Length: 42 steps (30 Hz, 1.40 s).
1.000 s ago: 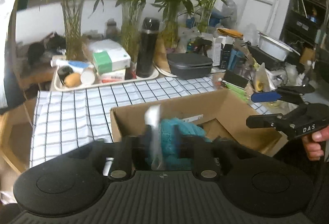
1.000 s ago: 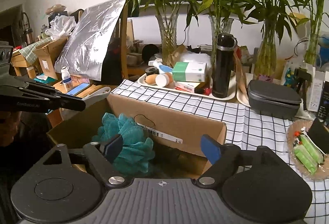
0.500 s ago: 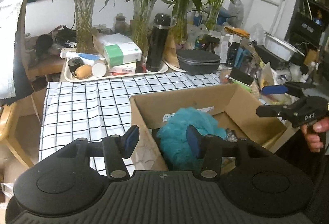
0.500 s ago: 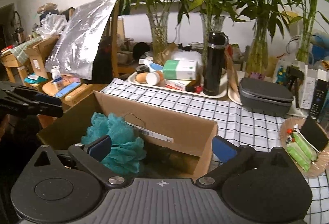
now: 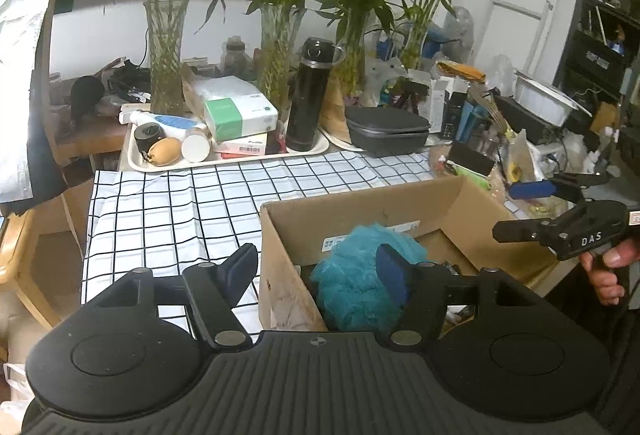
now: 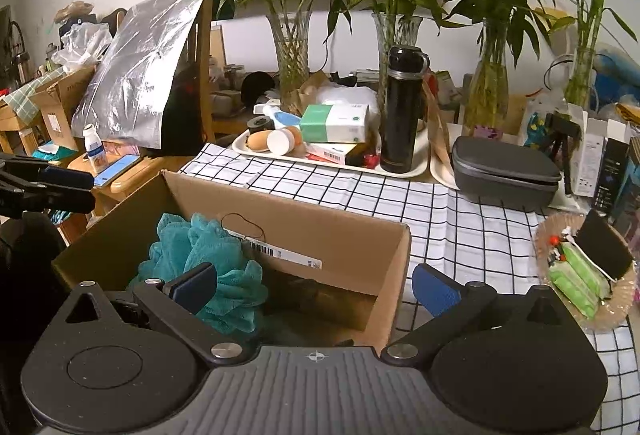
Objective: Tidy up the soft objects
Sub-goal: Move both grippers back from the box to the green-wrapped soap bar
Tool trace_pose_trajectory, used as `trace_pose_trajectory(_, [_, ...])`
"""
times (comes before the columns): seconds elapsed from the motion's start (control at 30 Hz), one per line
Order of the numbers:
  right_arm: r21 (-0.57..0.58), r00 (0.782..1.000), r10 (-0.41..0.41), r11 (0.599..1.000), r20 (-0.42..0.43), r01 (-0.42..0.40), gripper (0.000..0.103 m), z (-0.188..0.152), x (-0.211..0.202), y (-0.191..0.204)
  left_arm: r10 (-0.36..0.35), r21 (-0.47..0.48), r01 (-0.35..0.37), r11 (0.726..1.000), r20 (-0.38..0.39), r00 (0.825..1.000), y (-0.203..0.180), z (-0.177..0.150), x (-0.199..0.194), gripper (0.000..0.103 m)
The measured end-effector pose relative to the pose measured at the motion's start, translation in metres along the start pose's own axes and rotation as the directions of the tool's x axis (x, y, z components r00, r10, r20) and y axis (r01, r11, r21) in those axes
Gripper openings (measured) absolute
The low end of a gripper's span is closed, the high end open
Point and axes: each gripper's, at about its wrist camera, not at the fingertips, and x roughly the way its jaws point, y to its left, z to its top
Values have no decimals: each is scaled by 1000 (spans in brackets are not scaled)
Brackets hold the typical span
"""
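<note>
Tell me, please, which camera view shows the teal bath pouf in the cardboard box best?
The right wrist view: the teal bath pouf shows its ruffled mesh against the cardboard box wall, only partly covered. In the left wrist view it sits low, partly behind a finger pad.

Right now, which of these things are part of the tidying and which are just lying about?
In the job:
- teal mesh bath sponge
- brown cardboard box

Lying about:
- tall black flask
- grey zipped case
- cream tray
</note>
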Motion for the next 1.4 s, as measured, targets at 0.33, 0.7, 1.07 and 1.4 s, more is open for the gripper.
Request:
trace_pose_trajectory(0.33, [17,999,-32,999,-10,32,103,2,6,-7,-12,18,12,1000,1,1000,3,4,12,65])
trace_pose_trajectory(0.7, [0,998,-65,998,-11,65,103,15,22,-19,-27,46,27,999,1,1000,6,11,27,65])
trace_pose_trajectory(1.07, [36,995,-102,994,-8,102,103,31,41,-46,-37,56,37,998,10,999,16,27,42,68])
trace_pose_trajectory(1.4, [82,992,-128,988,-1,128,103,42,55,-69,-29,67,27,997,33,999,25,45,59,68])
